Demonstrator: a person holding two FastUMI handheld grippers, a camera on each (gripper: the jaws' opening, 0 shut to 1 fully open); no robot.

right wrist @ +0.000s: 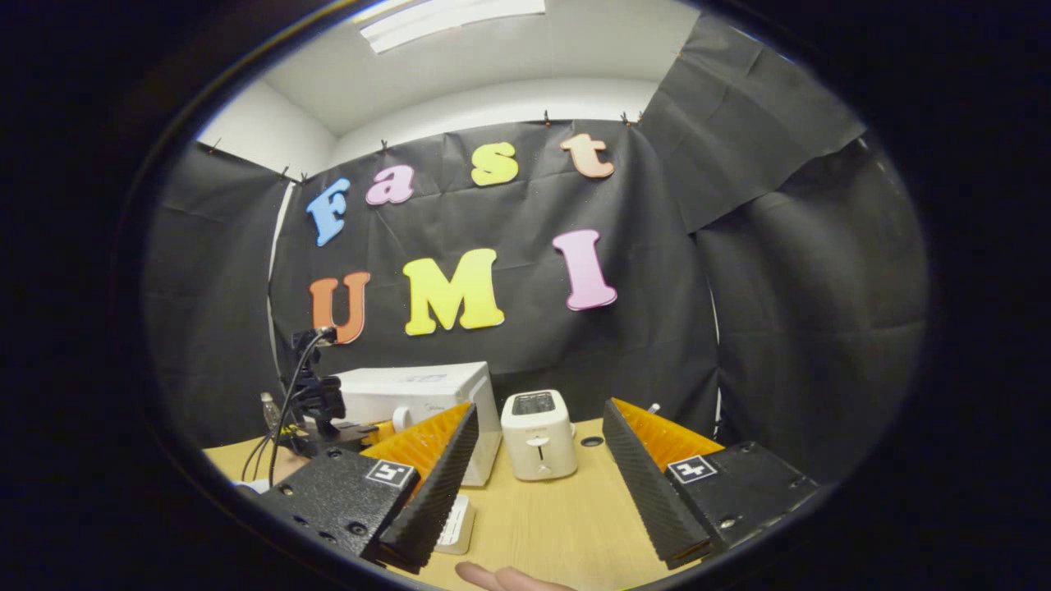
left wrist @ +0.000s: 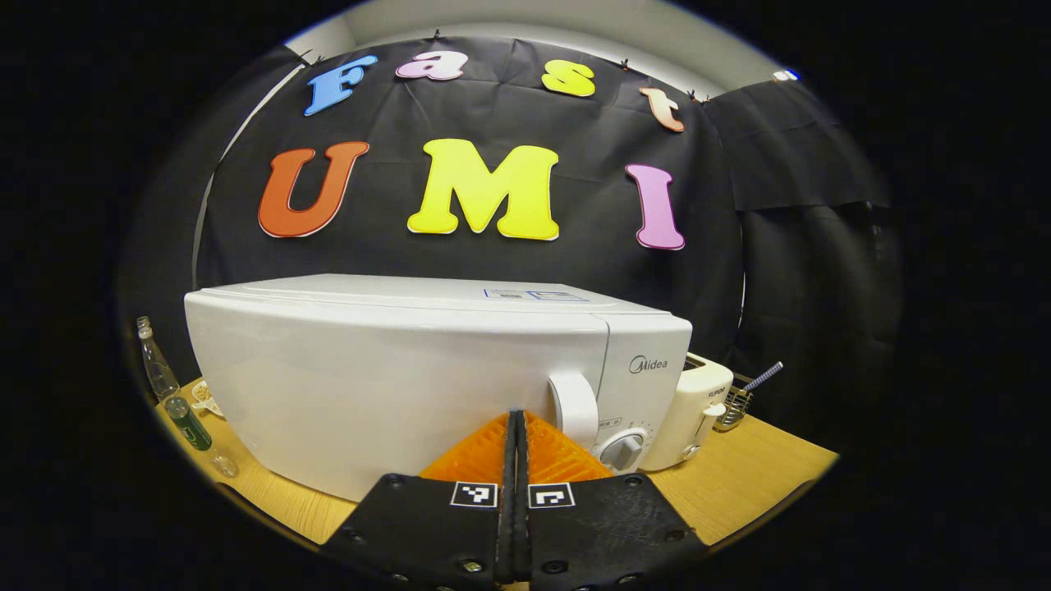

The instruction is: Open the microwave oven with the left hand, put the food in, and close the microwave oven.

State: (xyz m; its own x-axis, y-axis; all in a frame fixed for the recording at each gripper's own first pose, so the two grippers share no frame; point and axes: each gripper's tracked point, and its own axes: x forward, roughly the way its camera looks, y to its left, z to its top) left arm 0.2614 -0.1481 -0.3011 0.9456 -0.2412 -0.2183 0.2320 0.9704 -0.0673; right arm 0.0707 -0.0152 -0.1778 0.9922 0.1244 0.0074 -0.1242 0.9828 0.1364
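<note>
The white microwave stands on the wooden table with its door closed. Its curved door handle sits at the door's right edge, above a round dial. My left gripper is shut with nothing between its fingers, its tip close in front of the door just left of the handle. In the right gripper view the microwave is farther off at the left, with the left gripper and its cables in front of it. My right gripper hangs open and empty over the table.
A white toaster stands right of the microwave, with a wire basket behind it. Two small bottles stand left of the microwave. A white ribbed object lies under my right gripper's left finger. A person's fingertips show at the bottom edge.
</note>
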